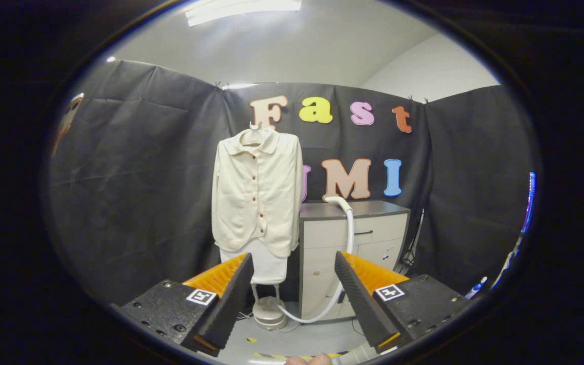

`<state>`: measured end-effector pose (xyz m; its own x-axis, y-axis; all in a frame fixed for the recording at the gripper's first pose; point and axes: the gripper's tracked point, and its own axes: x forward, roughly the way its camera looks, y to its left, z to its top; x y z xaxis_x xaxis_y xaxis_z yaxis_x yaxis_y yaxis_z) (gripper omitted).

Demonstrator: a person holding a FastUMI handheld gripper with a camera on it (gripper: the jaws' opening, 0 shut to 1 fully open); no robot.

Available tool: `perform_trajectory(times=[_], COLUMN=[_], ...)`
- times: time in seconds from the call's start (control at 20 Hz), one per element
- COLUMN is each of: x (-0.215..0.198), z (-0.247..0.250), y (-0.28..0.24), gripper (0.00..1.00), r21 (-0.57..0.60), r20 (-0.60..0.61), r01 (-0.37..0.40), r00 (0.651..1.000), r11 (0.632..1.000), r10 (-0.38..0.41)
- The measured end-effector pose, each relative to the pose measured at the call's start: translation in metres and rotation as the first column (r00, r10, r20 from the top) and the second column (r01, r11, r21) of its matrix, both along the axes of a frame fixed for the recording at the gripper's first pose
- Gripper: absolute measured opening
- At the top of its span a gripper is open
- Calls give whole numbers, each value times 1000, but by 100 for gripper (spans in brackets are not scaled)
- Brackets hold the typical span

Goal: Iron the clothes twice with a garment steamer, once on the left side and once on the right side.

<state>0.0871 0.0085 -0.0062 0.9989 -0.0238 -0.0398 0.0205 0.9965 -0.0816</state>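
Note:
A cream button-up shirt point(257, 197) hangs on a hanger in front of the black booth wall, well beyond my fingers and a little left of the gap between them. Below it a white board point(267, 266) stands on the steamer's pole, with the round steamer base point(268, 313) on the floor. A white hose point(349, 238) runs from the base up onto the top of a cabinet point(373, 210), where its end curves over the edge; I cannot make out the steamer head. My gripper point(292, 256) is open, with nothing between its fingers.
The grey-topped cabinet with a drawer point(368, 233) stands right of the shirt, against the wall. Cables point(407, 258) hang beside it. A fingertip of a person's hand point(307, 360) and a pale tube point(360, 354) show just under the fingers. Yellow-black tape point(292, 356) marks the floor.

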Motion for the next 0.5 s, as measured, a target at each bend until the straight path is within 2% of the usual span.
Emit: perform_trajectory(times=[0.5], x=[96], z=[6], y=[-46], gripper=[98], r21=[12], r20=[8], r01=[-43], r00=[999], r11=[999], r10=[43])
